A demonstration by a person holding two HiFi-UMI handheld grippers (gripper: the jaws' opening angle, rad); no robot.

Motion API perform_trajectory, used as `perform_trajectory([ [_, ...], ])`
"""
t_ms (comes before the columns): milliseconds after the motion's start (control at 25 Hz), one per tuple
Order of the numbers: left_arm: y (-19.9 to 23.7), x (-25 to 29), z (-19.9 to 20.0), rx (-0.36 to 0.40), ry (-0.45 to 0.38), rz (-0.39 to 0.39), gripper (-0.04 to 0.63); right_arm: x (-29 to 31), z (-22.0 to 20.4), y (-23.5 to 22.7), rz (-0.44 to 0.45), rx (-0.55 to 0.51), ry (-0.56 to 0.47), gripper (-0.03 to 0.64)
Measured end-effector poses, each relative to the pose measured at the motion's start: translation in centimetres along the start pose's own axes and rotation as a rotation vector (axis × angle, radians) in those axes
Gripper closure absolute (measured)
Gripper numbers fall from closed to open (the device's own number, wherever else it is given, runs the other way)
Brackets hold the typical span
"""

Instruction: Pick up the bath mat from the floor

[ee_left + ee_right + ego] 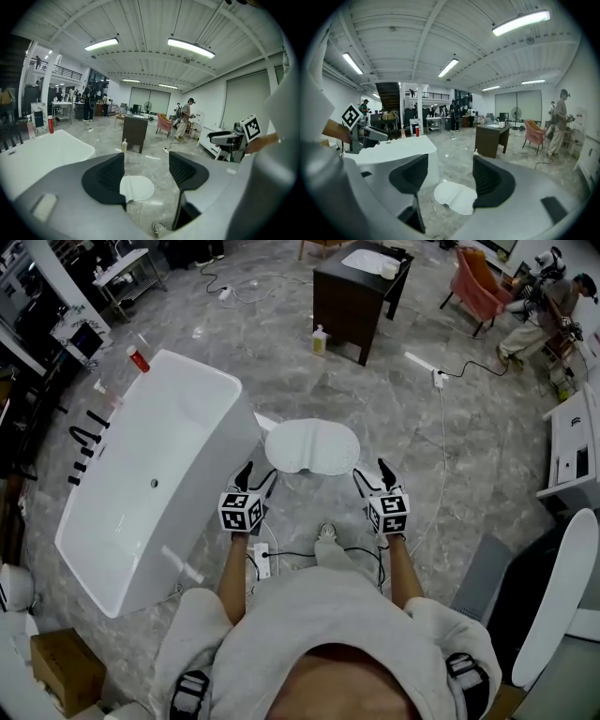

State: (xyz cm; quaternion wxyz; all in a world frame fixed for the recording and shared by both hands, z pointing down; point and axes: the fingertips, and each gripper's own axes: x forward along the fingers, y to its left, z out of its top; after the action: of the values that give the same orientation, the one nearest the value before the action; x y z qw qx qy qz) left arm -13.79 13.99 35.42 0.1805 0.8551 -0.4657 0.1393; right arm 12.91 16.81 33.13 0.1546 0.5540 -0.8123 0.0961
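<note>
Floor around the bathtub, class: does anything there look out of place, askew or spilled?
No spill shows. The bath mat lies flat beside the bathtub. A loose cable trails across the floor, and a bottle stands on it by the dark cabinet.

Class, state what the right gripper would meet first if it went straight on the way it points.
Probably the white oval bath mat on the grey floor; depth is unclear, and nothing stands nearer.
</note>
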Motion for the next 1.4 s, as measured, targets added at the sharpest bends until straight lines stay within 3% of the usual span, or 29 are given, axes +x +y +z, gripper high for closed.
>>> perform_trajectory([
  [520, 0.2, 11.6, 4.9, -0.017, 0.038, 0.035, 0.296, 8.5, 2.6, -10.9, 0.031, 0.029, 0.014, 0.311],
  [1040, 3.8, 14.5, 4.7, -0.044, 0.098, 0.091, 0.296, 13.7, 0.4, -12.7, 0.073, 0.064, 0.091, 0.311],
  [1400, 8.0, 19.1, 4.6, -0.073, 0.113, 0.079, 0.296, 19.0, 0.3, -13.8, 0.059, 0.060, 0.147, 0.311],
])
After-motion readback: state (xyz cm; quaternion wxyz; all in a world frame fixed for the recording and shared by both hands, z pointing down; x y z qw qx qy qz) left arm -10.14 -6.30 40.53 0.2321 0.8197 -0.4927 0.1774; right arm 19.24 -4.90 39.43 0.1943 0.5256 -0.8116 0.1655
